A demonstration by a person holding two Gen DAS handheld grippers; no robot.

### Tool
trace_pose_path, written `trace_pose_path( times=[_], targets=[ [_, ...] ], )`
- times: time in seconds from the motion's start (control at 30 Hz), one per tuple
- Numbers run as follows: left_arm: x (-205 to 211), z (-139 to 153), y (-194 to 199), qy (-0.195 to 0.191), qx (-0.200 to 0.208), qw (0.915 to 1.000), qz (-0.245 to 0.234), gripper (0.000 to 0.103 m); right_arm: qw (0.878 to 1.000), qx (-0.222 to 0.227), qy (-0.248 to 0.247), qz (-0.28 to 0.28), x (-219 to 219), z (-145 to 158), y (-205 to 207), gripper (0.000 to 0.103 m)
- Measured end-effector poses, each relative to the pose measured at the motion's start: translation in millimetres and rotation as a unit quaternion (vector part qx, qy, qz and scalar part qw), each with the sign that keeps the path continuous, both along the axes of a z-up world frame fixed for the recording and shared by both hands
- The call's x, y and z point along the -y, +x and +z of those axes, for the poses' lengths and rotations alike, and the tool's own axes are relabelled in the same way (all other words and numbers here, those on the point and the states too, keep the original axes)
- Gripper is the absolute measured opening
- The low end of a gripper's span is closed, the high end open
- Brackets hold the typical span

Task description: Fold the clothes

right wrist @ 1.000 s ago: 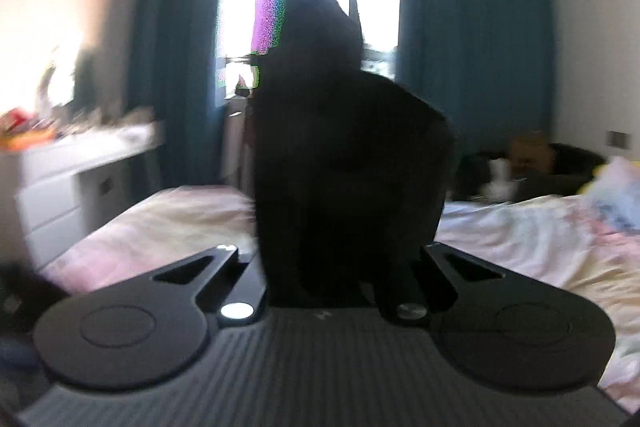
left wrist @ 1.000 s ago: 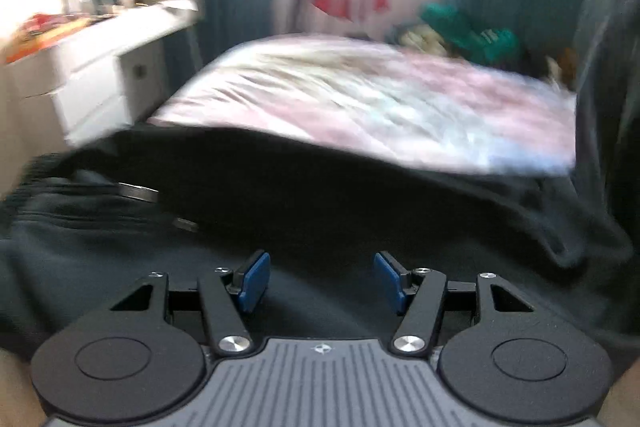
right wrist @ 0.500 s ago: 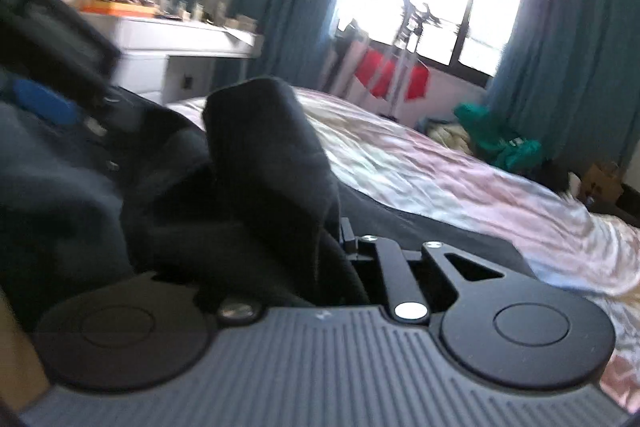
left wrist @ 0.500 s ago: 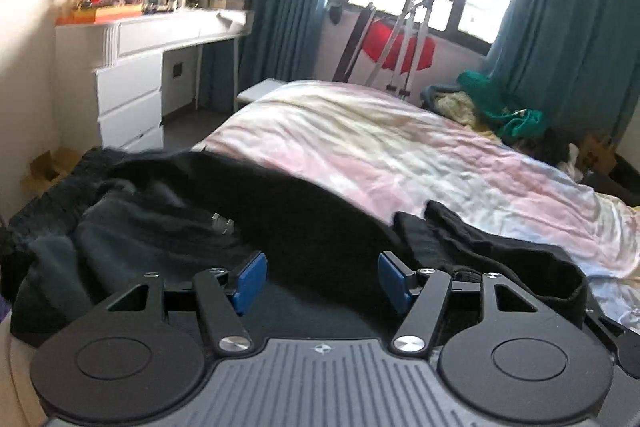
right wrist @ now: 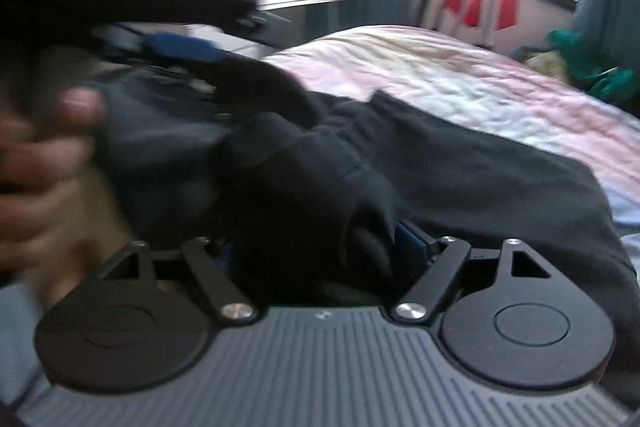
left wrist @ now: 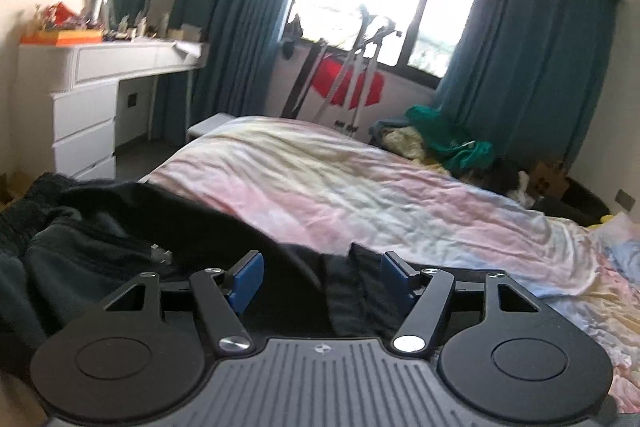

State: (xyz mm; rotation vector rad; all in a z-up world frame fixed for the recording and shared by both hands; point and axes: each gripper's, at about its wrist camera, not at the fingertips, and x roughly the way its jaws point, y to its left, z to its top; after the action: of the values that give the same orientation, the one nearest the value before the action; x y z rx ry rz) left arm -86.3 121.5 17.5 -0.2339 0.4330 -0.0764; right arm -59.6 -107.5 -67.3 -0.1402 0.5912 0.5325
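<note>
While the left gripper (left wrist: 322, 277) hangs low over the near edge of the bed (left wrist: 360, 187), its blue-padded fingers (left wrist: 248, 277) stand wide apart with nothing between them. Below and ahead of them lies the dark garment (left wrist: 120, 247), a black, bunched heap at the bed's foot that fills the left wrist view from 9 o'clock round to 6 o'clock. A small metal piece, perhaps a zip pull, glints on the cloth at about 8 o'clock. A ribbed dark fold runs between the left fingers' tips toward 12 o'clock, but the pads do not touch it.

From the right wrist view, the right gripper (right wrist: 320, 247) has a thick wad of the dark garment (right wrist: 460, 179) bunched between its fingers (right wrist: 412, 241). Only one blue pad shows, at 3 o'clock of the wad; the other is buried in cloth, so whether the fingers are pressing on the wad or merely standing around it cannot be told. The rest of the garment spreads toward 3 o'clock over the pink and cream bedspread. At 9 o'clock a blurred hand (right wrist: 36, 163) shows beside the cloth, with the other gripper's blue pad above it.

Beyond the bed, at 10 o'clock in the left view, stands a white dresser (left wrist: 88, 107) with a mirror; teal curtains (left wrist: 528, 67) frame the bright window at 12 o'clock.
</note>
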Motion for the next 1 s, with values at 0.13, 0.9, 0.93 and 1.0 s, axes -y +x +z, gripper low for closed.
trace_pose_path(
  times=[0.13,0.9,0.93,1.0],
  targets=[
    [20.0,-0.2,-4.6,0.032,0.016,0.999,-0.028,0.07,0.998,0.022,0.054,-0.03,40.2,26.6,-20.8,0.079],
    [28.2,-56.6,38.7,0.028,-0.157,0.9871,0.013,0.074,0.964,-0.038,0.074,-0.253,122.0,-38.7,31.3,0.063],
    [24.5,-55.0,38.6,0.019,-0.156,0.9874,0.017,0.076,0.963,-0.037,0.078,-0.254,123.2,-37.0,29.4,0.063],
    [1.2,-40.0,28.2,-0.02,-0.145,0.988,0.048,0.087,0.962,-0.034,0.082,-0.256,124.1,-35.4,25.0,0.063]
  ],
)
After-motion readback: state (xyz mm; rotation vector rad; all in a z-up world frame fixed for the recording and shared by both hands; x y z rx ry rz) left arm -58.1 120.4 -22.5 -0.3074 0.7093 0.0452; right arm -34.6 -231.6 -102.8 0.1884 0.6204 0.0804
